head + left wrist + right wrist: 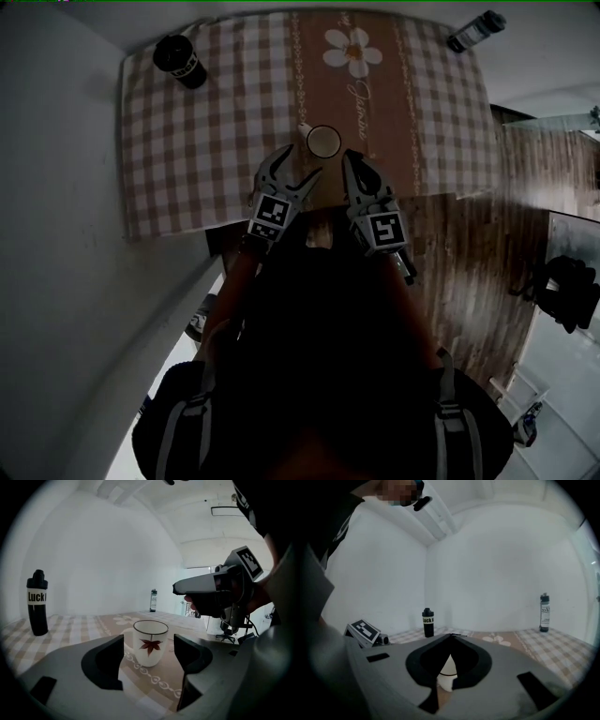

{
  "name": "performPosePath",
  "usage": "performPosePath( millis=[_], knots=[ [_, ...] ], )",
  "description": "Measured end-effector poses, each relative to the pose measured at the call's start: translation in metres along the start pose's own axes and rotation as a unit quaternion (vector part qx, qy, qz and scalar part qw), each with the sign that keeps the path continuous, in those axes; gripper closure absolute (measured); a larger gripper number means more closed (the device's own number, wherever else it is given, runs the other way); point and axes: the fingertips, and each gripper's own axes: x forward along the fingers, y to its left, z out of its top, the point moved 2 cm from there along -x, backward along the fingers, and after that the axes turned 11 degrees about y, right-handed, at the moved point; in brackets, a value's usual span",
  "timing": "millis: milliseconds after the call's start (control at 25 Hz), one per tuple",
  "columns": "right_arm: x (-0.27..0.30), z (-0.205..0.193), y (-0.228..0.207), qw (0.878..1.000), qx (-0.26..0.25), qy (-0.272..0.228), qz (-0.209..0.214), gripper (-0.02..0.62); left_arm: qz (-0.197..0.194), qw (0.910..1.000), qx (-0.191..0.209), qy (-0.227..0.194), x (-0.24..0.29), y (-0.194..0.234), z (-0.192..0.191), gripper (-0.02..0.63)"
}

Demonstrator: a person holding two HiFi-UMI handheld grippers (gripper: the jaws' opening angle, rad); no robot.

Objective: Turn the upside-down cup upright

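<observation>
As far as the views show, progress: the cup (pixel 324 142) already stands mouth-up, so the turn looks done and only backing off appears left.
Tablecloth (pixel 187 141): checked, with a brown centre strip; the cup sits on that strip, near the front edge.
Left gripper (pixel 300 167): jaws apart, cup ahead between them, untouched.
Right gripper (pixel 450 637): jaws together, empty, near the cup.
Cup: white, dark rim, intact.
Leaf mark (pixel 151 645): red, facing the left gripper.
</observation>
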Motion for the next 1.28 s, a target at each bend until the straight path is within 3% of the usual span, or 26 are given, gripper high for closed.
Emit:
performPosePath(
  millis=[200, 680, 1280],
  knots=[
    [0.008, -0.004, -0.011, 1.0, -0.001, 0.0, -0.001, 0.595, -0.004, 1.0, 0.004, -0.007, 0.023, 0.002, 0.001, 0.212],
    [0.021, -0.023, -0.031, 1.0, 0.029, 0.0, -0.01, 0.595, -0.01, 0.9997, 0.006, 0.024, 0.059, -0.006, -0.005, 0.212],
    [0.026, -0.028, -0.045, 0.999, 0.038, 0.007, -0.014, 0.595, 0.018, 0.9996, 0.01, 0.017, 0.084, -0.004, -0.008, 0.201]
  ],
)
